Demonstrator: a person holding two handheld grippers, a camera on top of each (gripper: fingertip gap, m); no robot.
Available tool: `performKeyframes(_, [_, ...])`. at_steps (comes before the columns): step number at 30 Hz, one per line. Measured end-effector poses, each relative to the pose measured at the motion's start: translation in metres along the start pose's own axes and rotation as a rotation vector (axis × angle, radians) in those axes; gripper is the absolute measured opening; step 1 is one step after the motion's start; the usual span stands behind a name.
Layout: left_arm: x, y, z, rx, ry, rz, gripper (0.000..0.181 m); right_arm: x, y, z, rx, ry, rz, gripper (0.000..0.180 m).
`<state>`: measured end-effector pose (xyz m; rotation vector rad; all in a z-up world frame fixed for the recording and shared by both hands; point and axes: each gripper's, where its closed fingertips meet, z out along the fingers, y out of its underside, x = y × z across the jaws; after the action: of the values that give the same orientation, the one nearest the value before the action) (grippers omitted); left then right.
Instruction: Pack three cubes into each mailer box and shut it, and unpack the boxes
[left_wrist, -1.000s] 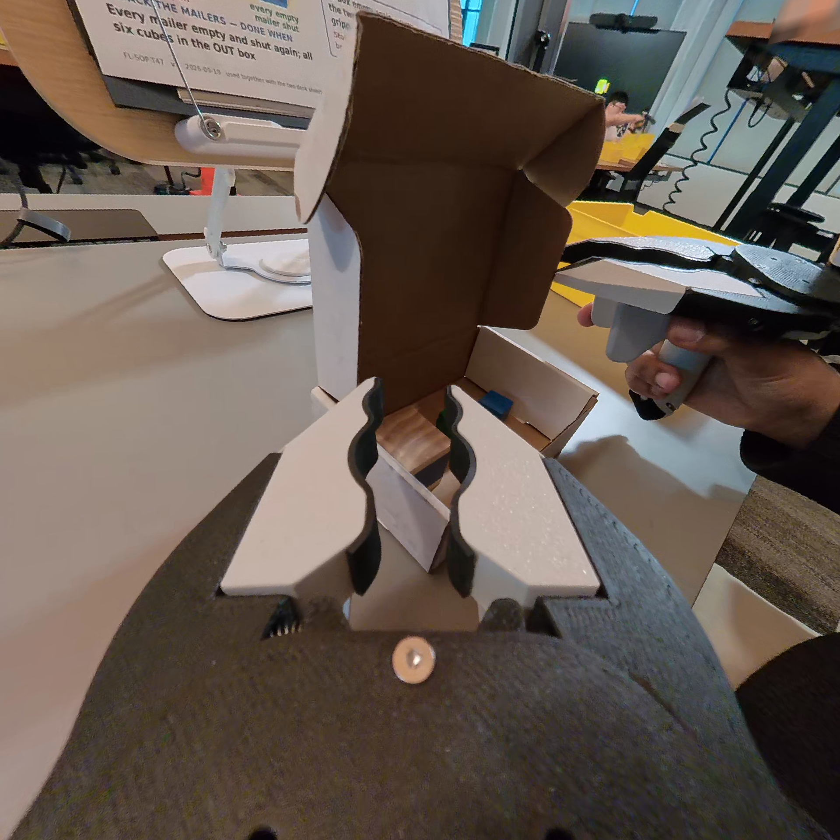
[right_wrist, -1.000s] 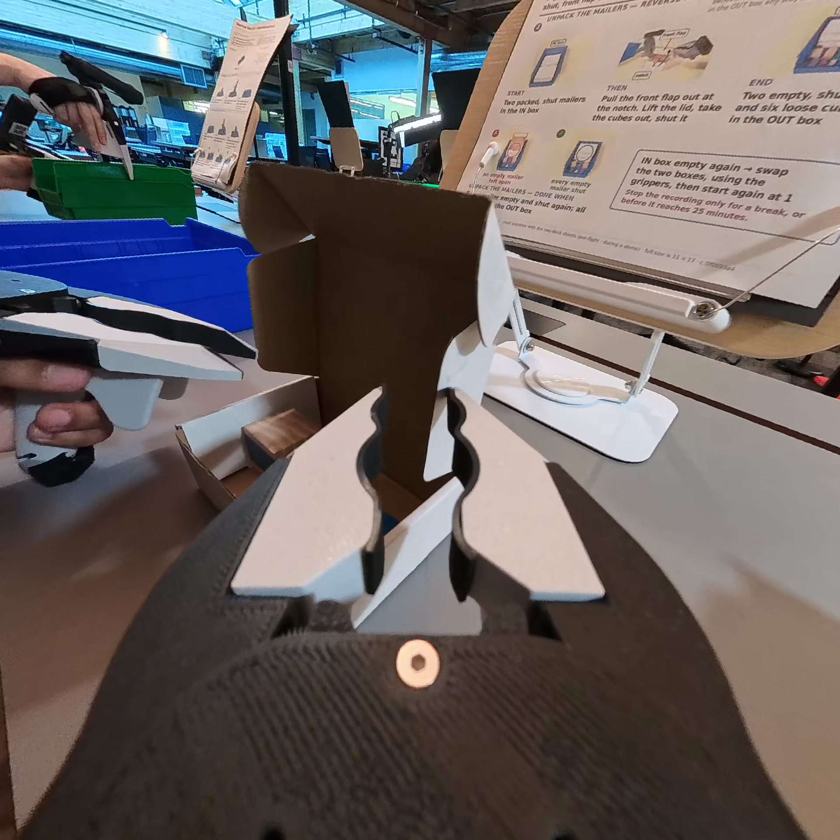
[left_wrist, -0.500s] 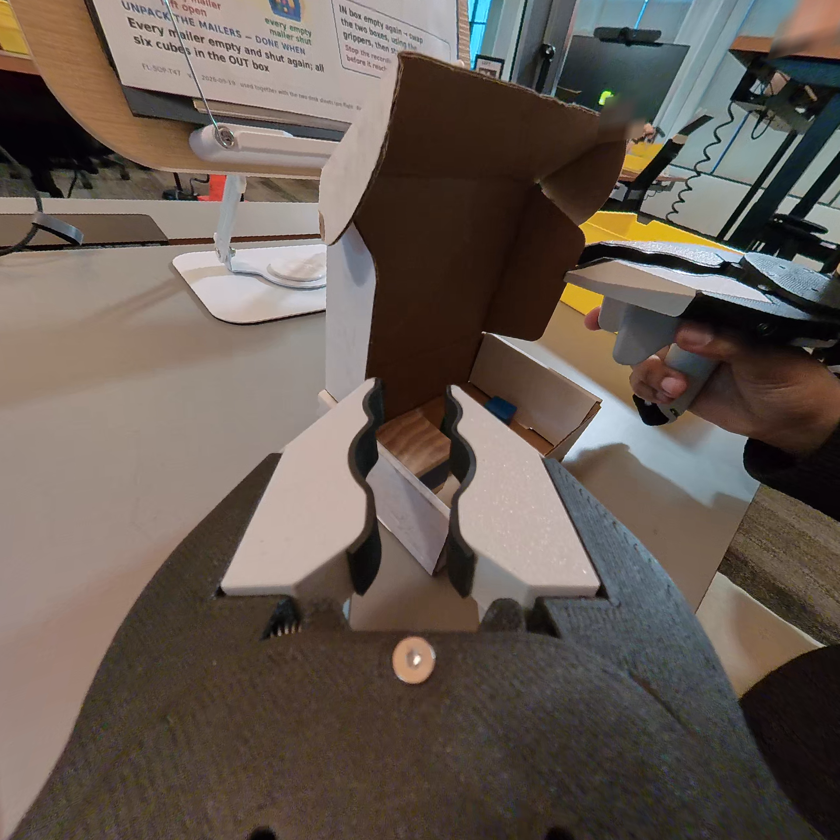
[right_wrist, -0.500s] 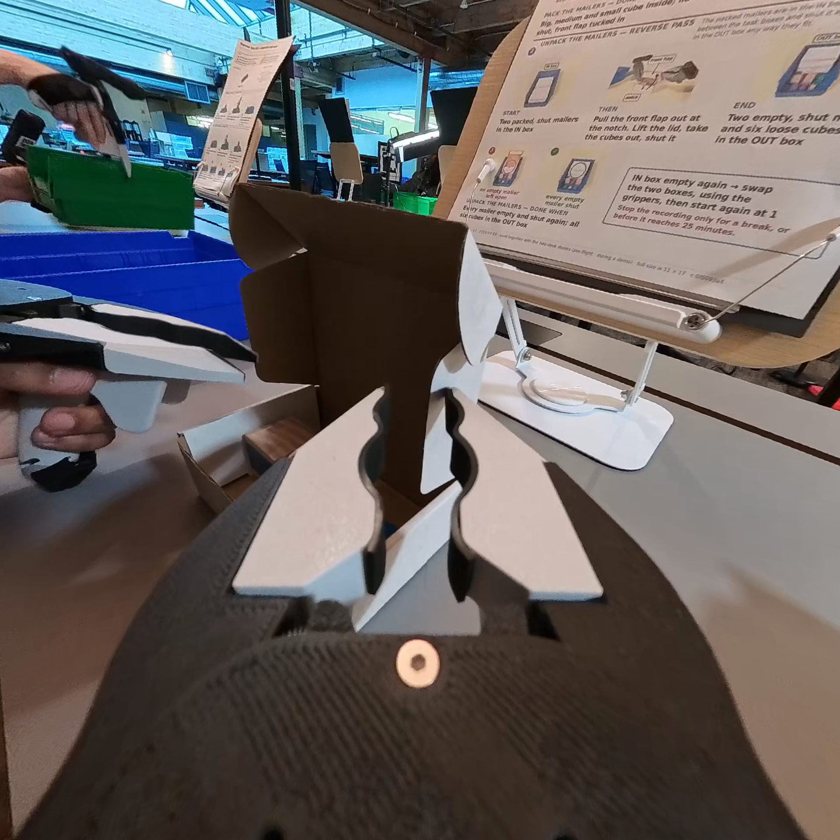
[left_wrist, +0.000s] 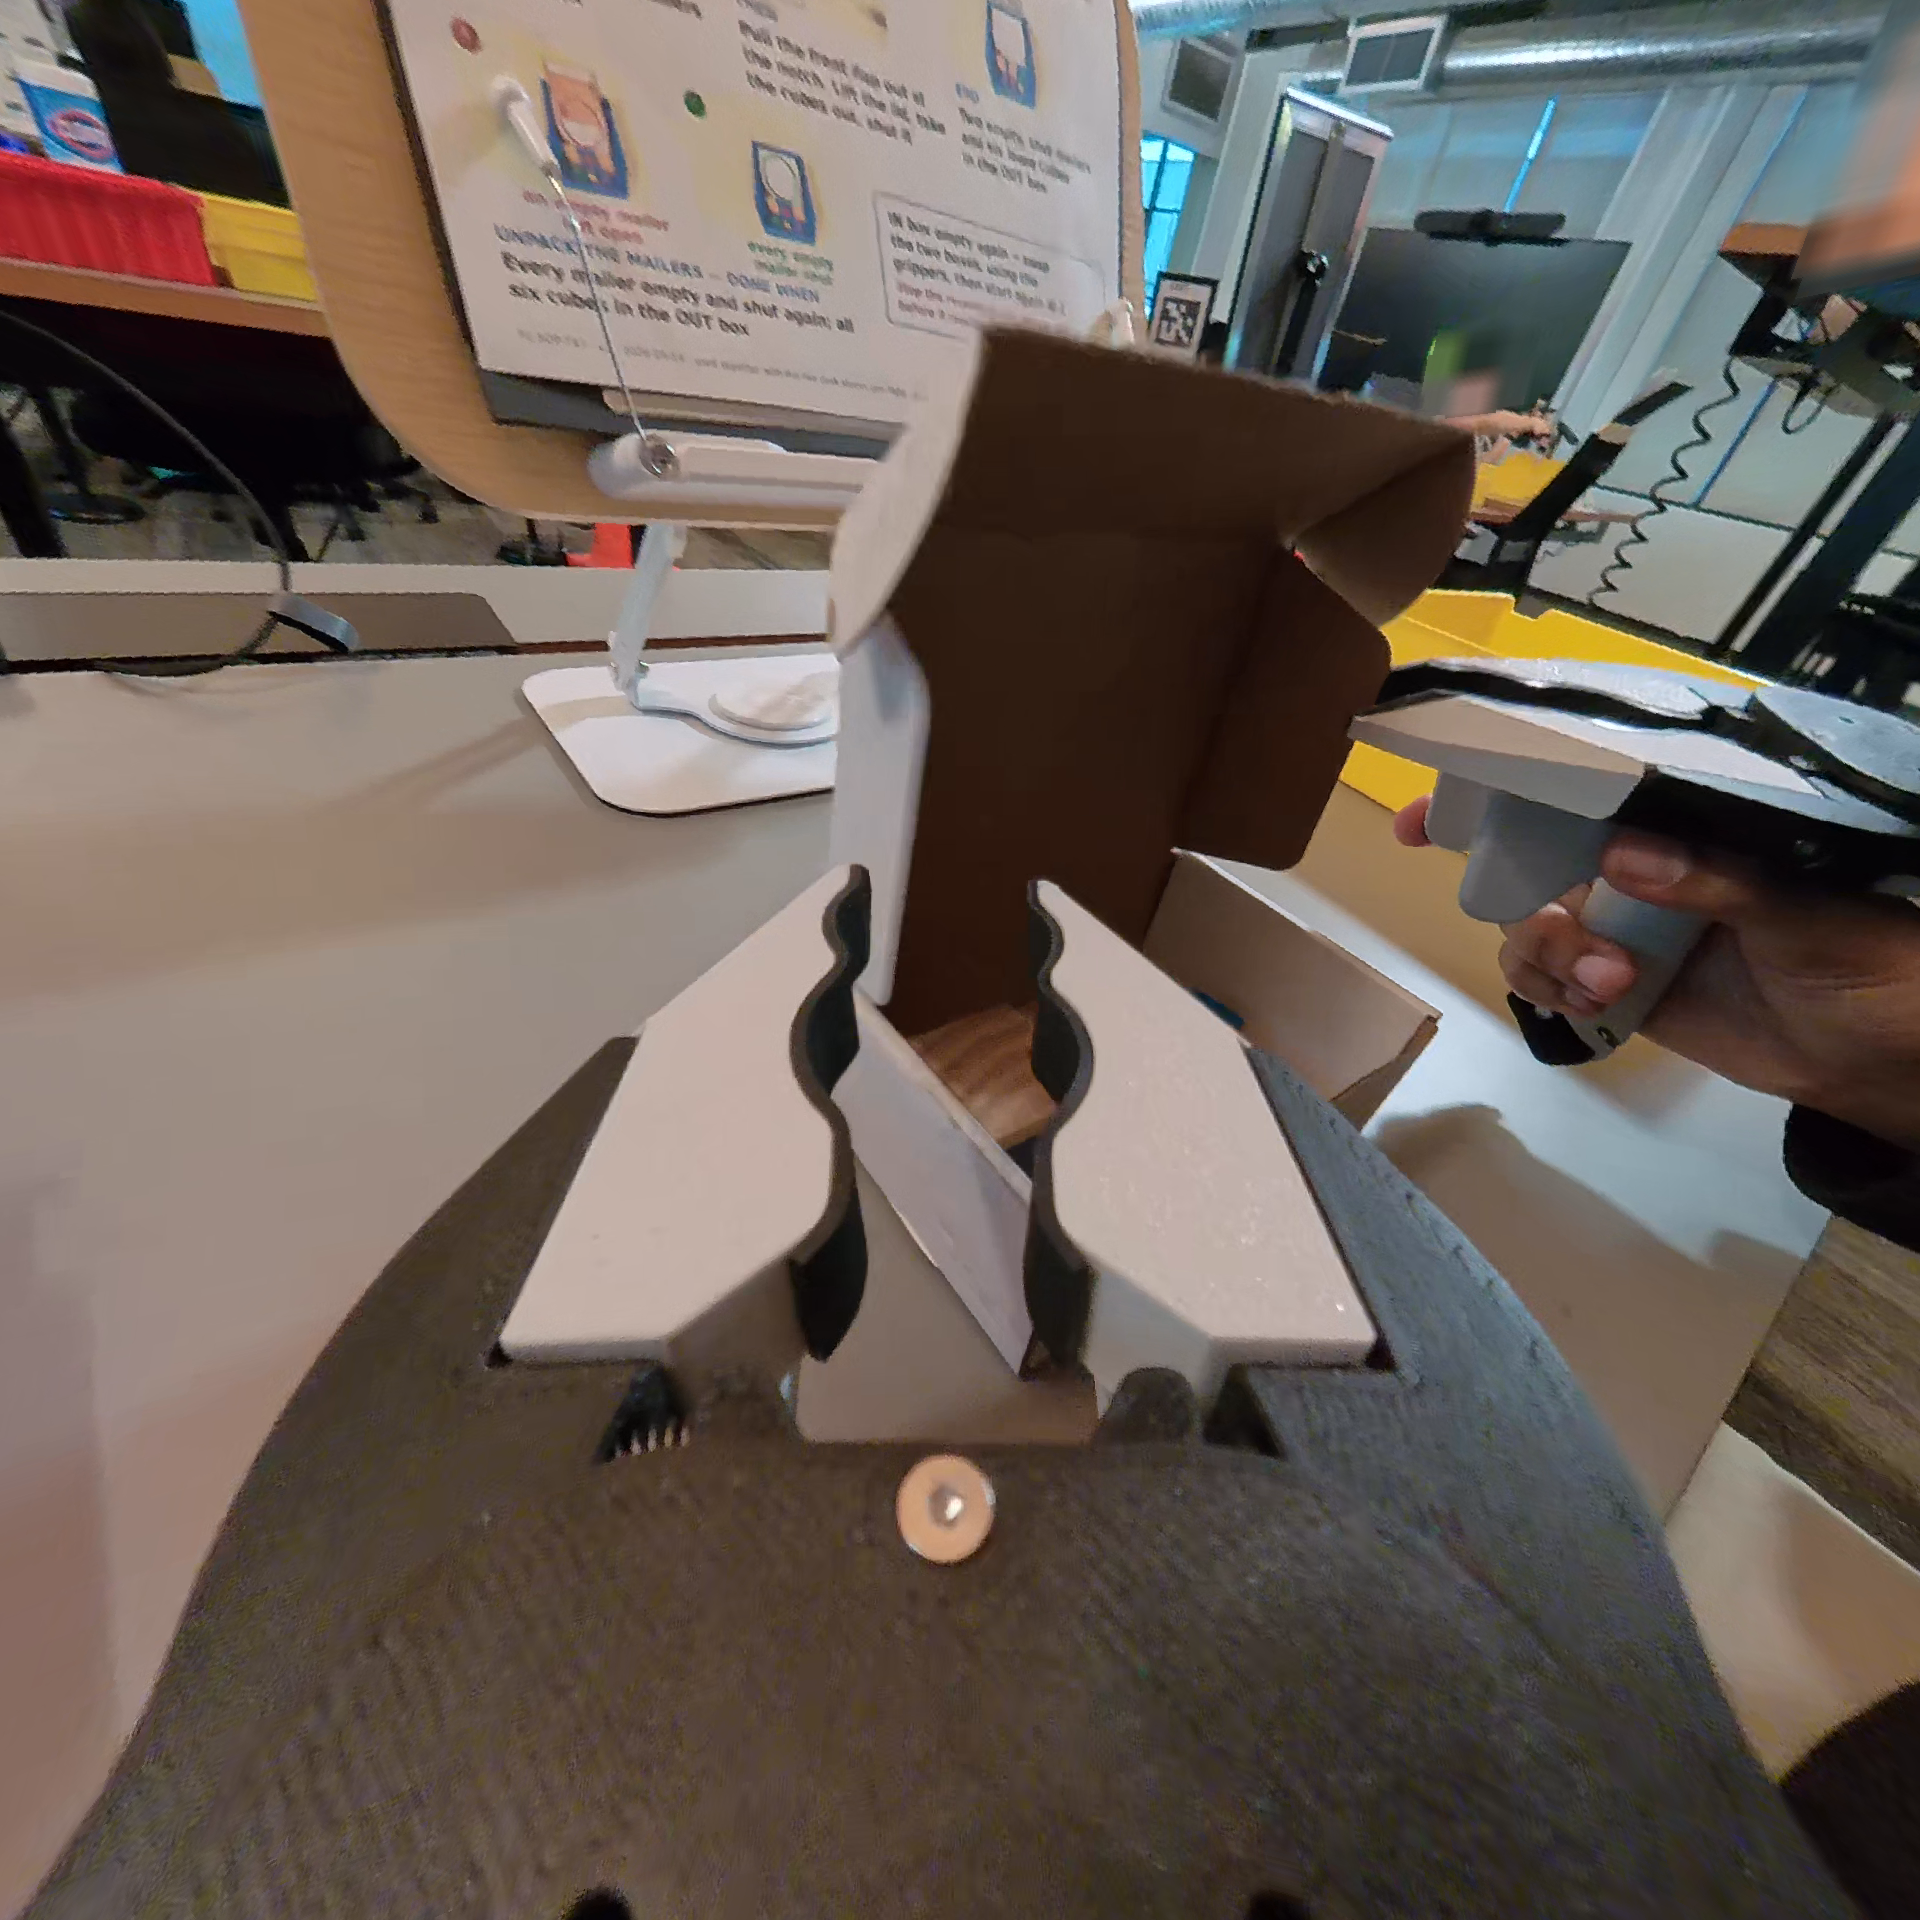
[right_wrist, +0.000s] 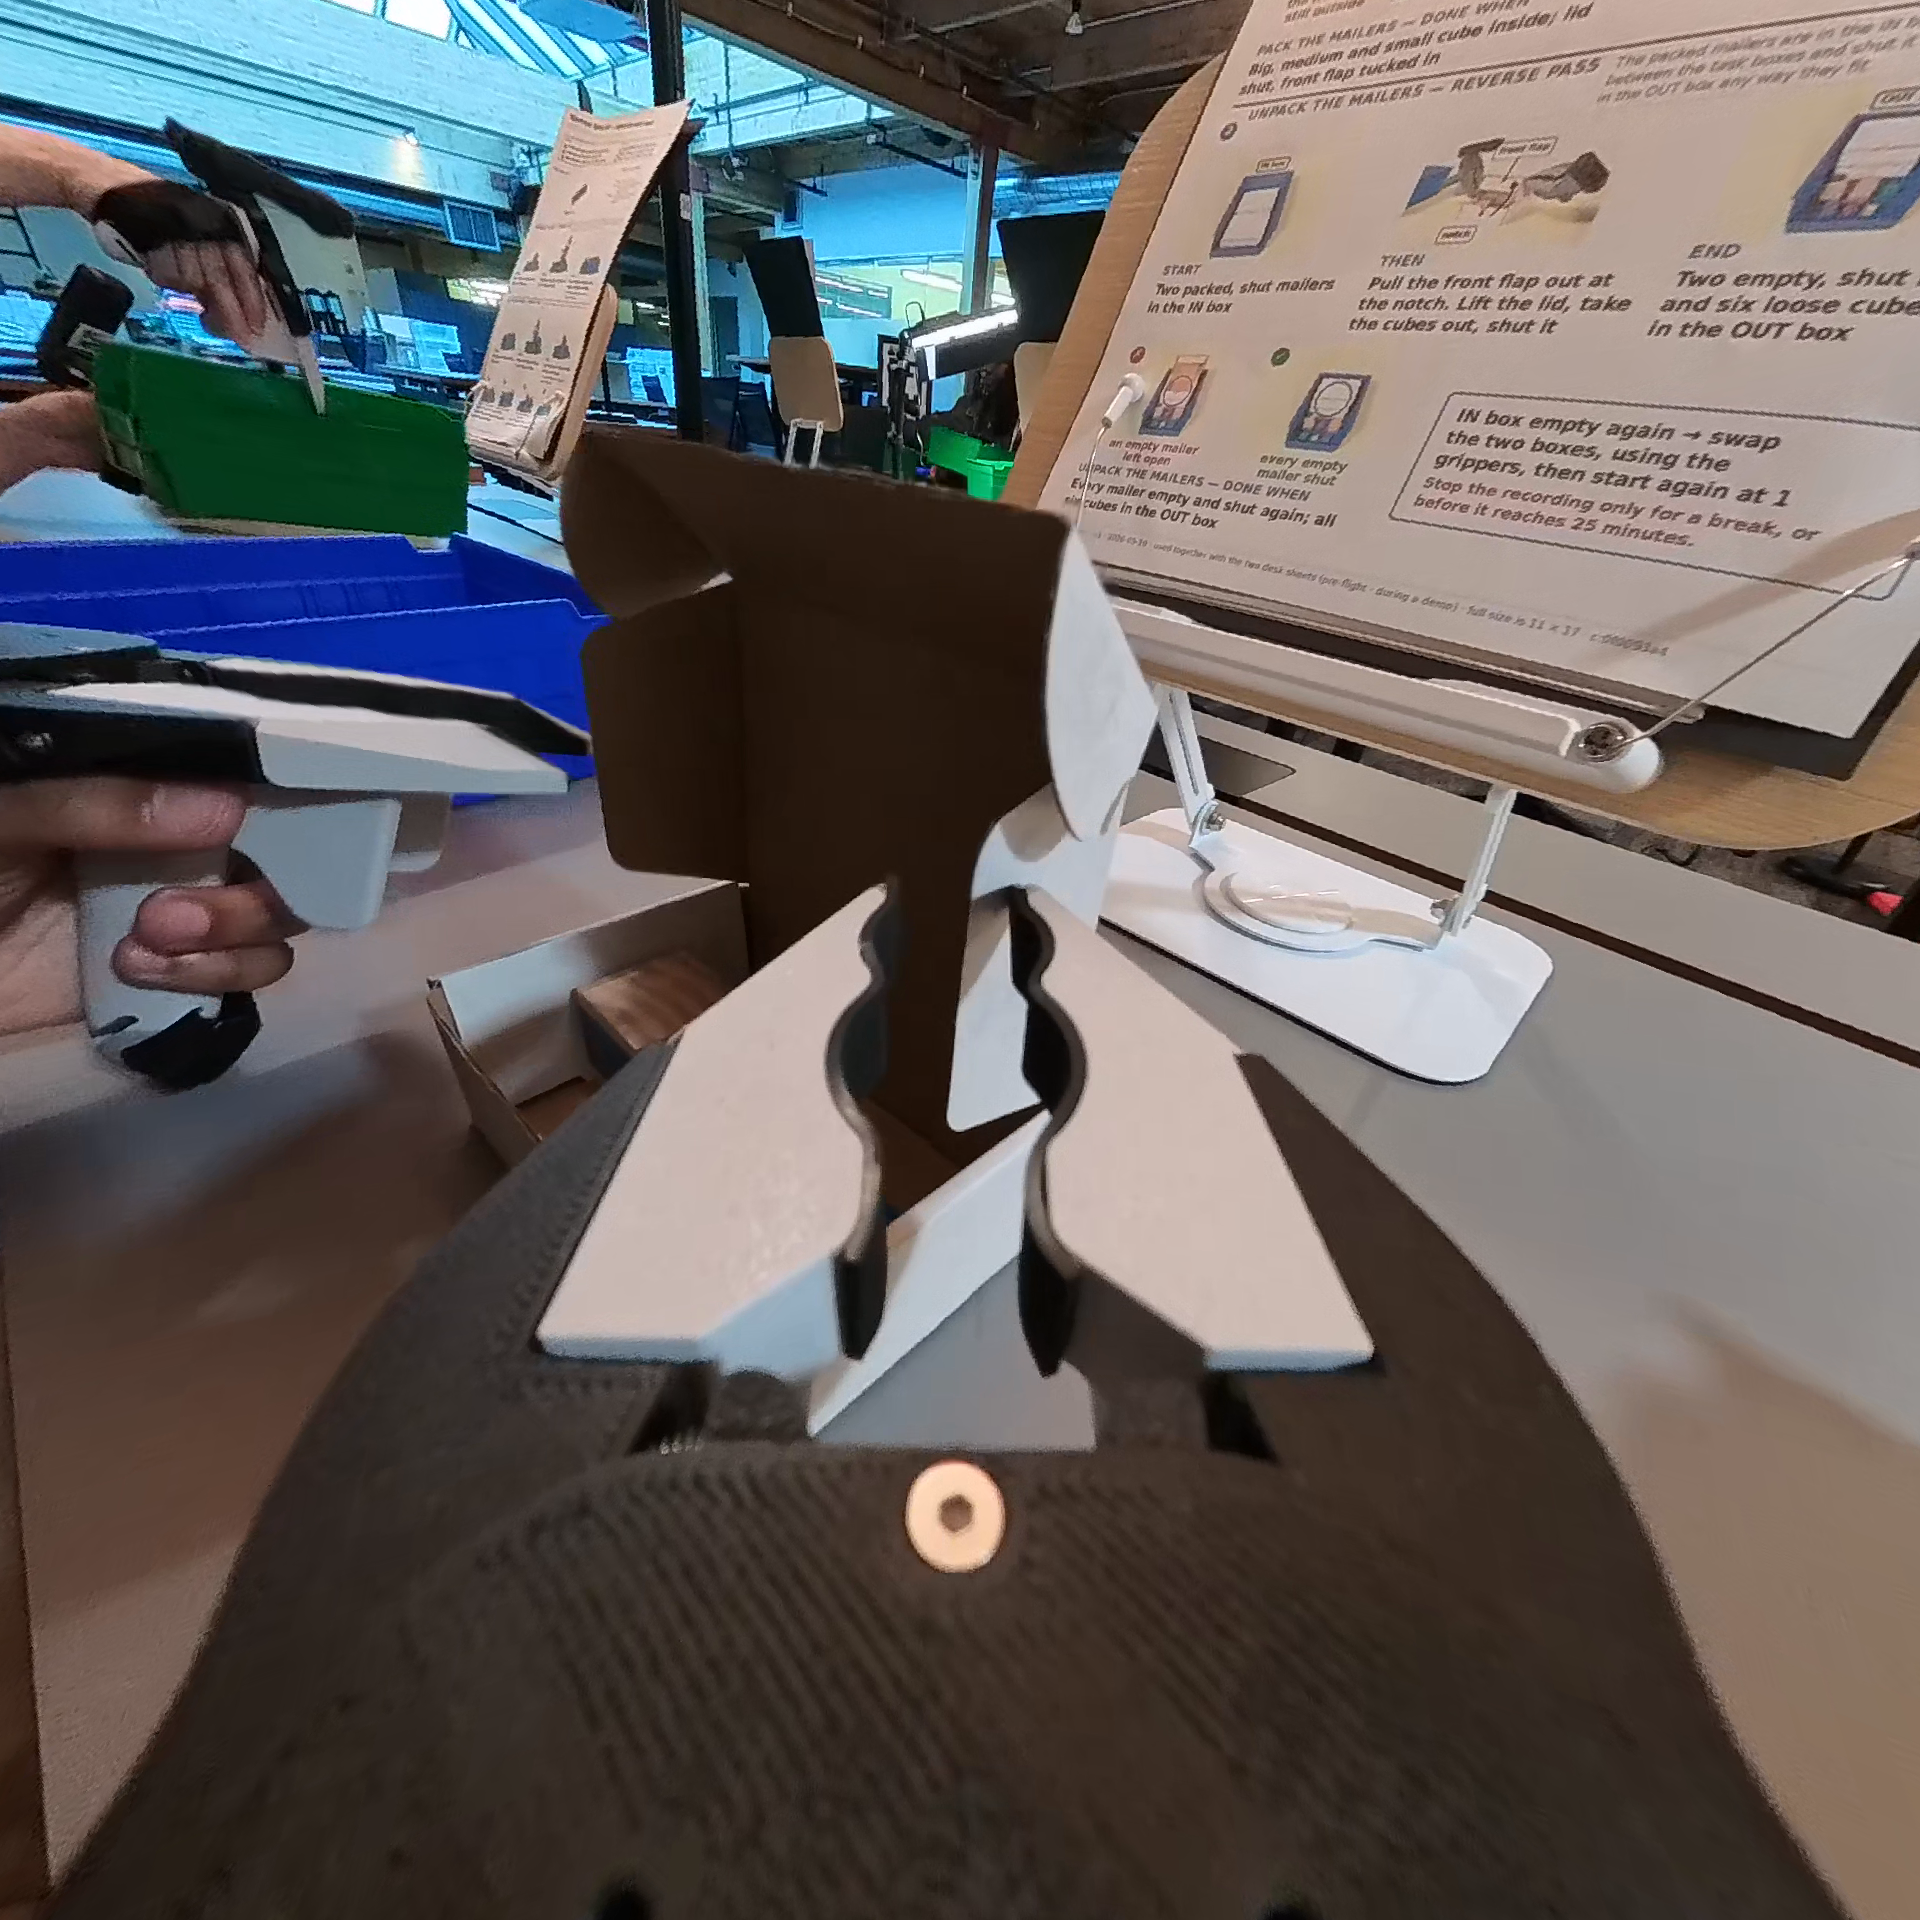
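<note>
A white mailer box (left_wrist: 1278, 977) stands open on the table, its brown-lined lid (left_wrist: 1122, 675) upright. A wooden cube (left_wrist: 982, 1070) lies inside, with a sliver of a blue cube (left_wrist: 1214, 1003) behind my finger. My left gripper (left_wrist: 945, 894) is shut on the box's near corner wall, which runs slanted between the fingers. My right gripper (right_wrist: 951, 904) is shut on the opposite corner wall of the same box (right_wrist: 540, 1008), below the lid (right_wrist: 862, 675). The wooden cube (right_wrist: 649, 1003) shows there too. Each view shows the other gripper (left_wrist: 1507, 748) (right_wrist: 416, 748) level beside the lid.
A white stand (left_wrist: 675, 748) with an instruction sheet stands behind the box; it also shows in the right wrist view (right_wrist: 1351, 935). A blue bin (right_wrist: 260, 592) and a green bin (right_wrist: 281, 457) lie beyond. A yellow bin (left_wrist: 1507, 634) is at the far right. Another person's hand with a gripper (right_wrist: 229, 229) is far off. The left tips stand about 7 cm off the wooden cube (right_wrist: 649, 1003). Seen from the left wrist view (left_wrist: 1009, 1078) as well.
Both views have tilted upward and drawn a little nearer the lid. The lid's top flap has folded forward slightly. Both grips on the box walls are unchanged.
</note>
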<state>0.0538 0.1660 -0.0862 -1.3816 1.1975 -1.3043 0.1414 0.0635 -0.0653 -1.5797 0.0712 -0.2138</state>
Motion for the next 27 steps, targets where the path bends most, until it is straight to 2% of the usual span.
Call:
performKeyframes(6, [-0.013,-0.001,0.002,0.003,-0.064,-0.037,0.03,-0.002,0.001,-0.001,-0.003,-0.002,-0.001,0.02])
performKeyframes(11, [-0.004,0.011,0.011,-0.061,-0.067,0.014,0.018,-0.002,0.002,-0.001,-0.008,-0.002,0.0,0.02])
performKeyframes(27, [0.008,0.017,0.013,-0.083,-0.039,0.091,0.012,-0.002,0.005,0.0,-0.023,0.001,0.008,0.02])
